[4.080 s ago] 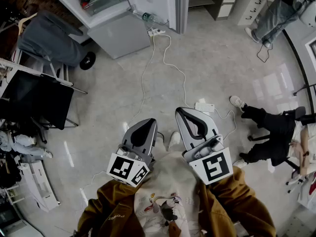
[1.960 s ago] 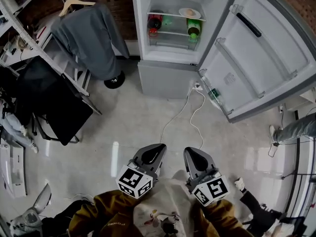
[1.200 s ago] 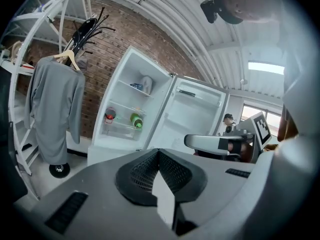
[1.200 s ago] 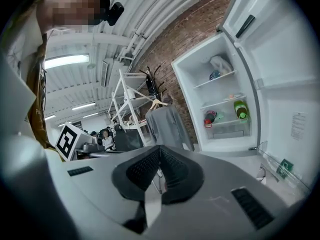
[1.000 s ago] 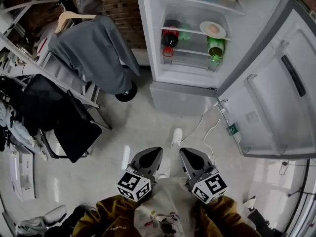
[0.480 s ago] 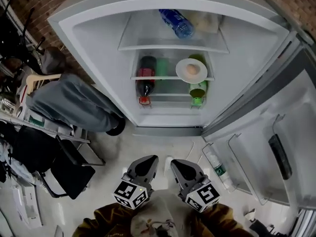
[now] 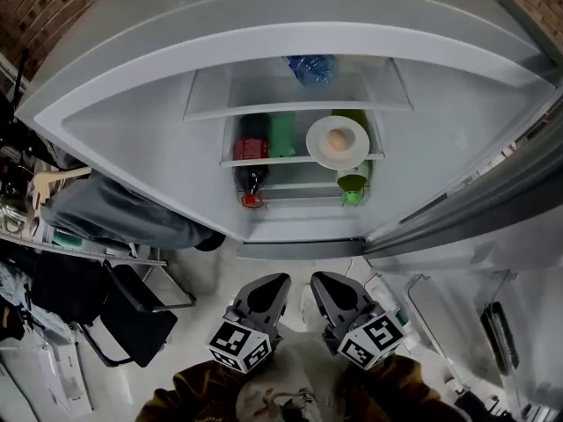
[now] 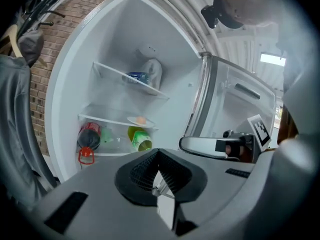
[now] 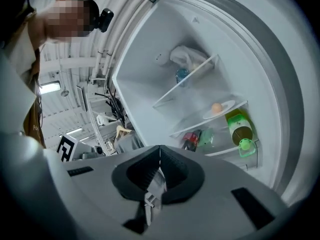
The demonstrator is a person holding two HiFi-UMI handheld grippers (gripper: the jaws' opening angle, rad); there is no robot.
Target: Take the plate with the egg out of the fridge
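Both claws are closed and empty. Left claw (image 7: 269, 285) and right claw (image 7: 322, 283) sit side by side low in the head view, jaws pressed together in each gripper view, tips aimed at the open fridge (image 7: 132, 139). Neither is inside it; both are well apart from the shelves.

Plate (image 7: 338, 141) with the egg (image 7: 338, 139) is on the middle shelf (image 7: 290, 158), right-hand end. That's ahead and a bit right of the right claw, so right is nearer. Plate is round, so no axis to align. Its near rim looks to sit at the shelf's front edge, which should give a lip to pinch.

Green bottle (image 7: 354, 183) lies directly under the plate, red-capped soda bottle (image 7: 250, 158) to its left, blue bottle (image 7: 310, 67) a shelf up.

Next, I'd guess: open right, reach in level, keep the plate flat so the egg doesn't roll.
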